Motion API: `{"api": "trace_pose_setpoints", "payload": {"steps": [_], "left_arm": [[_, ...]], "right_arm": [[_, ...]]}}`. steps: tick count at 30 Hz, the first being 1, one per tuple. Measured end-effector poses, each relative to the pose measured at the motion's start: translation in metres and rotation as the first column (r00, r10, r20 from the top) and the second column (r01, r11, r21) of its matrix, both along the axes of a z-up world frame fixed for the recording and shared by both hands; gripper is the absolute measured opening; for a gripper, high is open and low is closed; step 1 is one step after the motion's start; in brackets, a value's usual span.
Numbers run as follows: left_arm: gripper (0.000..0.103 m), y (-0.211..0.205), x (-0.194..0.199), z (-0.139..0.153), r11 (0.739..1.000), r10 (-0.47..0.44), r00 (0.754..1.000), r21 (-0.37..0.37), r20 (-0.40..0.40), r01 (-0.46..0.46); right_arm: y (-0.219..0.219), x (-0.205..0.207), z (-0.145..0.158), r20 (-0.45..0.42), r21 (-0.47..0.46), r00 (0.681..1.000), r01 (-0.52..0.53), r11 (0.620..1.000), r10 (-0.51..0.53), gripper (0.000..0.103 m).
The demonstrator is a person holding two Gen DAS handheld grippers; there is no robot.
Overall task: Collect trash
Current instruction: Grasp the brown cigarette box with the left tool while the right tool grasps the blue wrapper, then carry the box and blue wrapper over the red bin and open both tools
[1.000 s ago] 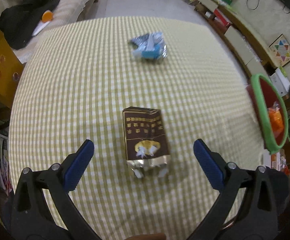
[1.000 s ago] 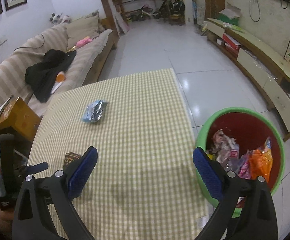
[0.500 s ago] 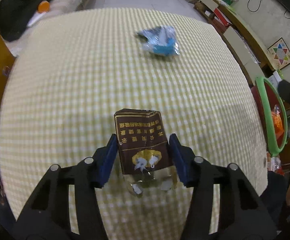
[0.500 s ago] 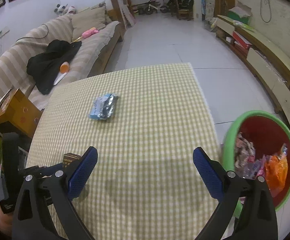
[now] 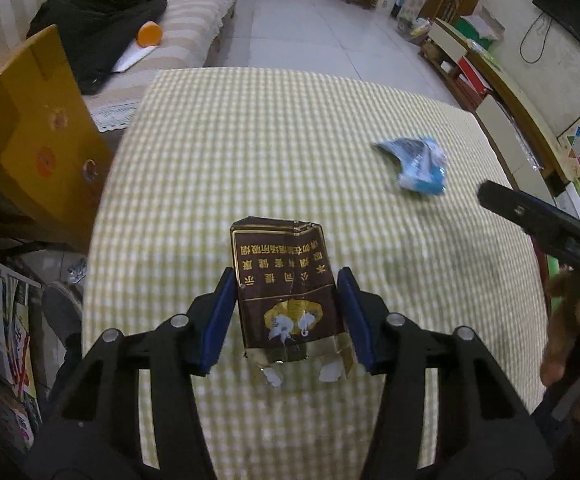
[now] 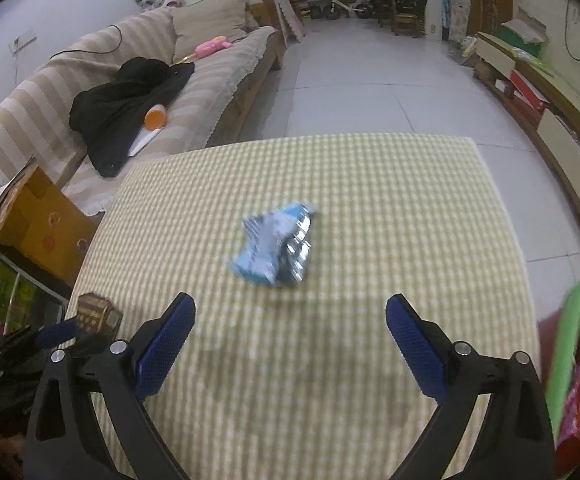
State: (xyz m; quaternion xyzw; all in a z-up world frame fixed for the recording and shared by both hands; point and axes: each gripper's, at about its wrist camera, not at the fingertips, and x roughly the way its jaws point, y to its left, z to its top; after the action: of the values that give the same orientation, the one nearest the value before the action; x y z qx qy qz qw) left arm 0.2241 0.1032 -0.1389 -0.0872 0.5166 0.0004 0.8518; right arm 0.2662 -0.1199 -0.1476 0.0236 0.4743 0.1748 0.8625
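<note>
Gripping crumpled brown cardboard pack

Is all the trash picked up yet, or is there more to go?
Not yet. The bin already has wrappers inside. The left hand-held gripper is shut on the brown pack, which isn't binned yet. The blue wrapper lies on the table, ahead of the open right hand-held gripper.

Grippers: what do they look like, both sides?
Both match: the left gripper and right gripper have black plastic arms with cut-out openings and silver rivets at the pivots. Their fingers carry blue pads with a fine grid texture. No cables or markings show.
</note>
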Motion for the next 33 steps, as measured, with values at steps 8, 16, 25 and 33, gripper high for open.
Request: {"api": "trace_pose_setpoints", "payload": {"steps": [8, 16, 25, 33], "left_arm": [[0.05, 0.016, 0.013, -0.015, 0.999, 0.02, 1.0, -0.038, -0.01, -0.021], [0.05, 0.018, 0.019, -0.022, 0.998, 0.021, 1.0, -0.054, -0.019, -0.022], [0.05, 0.009, 0.008, -0.002, 0.999, 0.013, 1.0, -0.046, 0.013, -0.013], [0.05, -0.015, -0.016, 0.034, 0.999, -0.005, 0.998, -0.04, 0.065, 0.008]], "right_arm": [[0.026, 0.046, -0.027, -0.022, -0.022, 1.0, 0.016, 1.0, -0.016, 0.091], [0.034, 0.064, -0.05, -0.067, -0.047, 0.998, 0.0, 0.999, -0.003, 0.041], [0.02, 0.037, -0.024, -0.03, -0.019, 1.0, -0.006, 1.0, 0.006, 0.03], [-0.01, -0.008, 0.023, 0.025, 0.007, 1.0, 0.001, 1.0, -0.001, 0.03]]}}
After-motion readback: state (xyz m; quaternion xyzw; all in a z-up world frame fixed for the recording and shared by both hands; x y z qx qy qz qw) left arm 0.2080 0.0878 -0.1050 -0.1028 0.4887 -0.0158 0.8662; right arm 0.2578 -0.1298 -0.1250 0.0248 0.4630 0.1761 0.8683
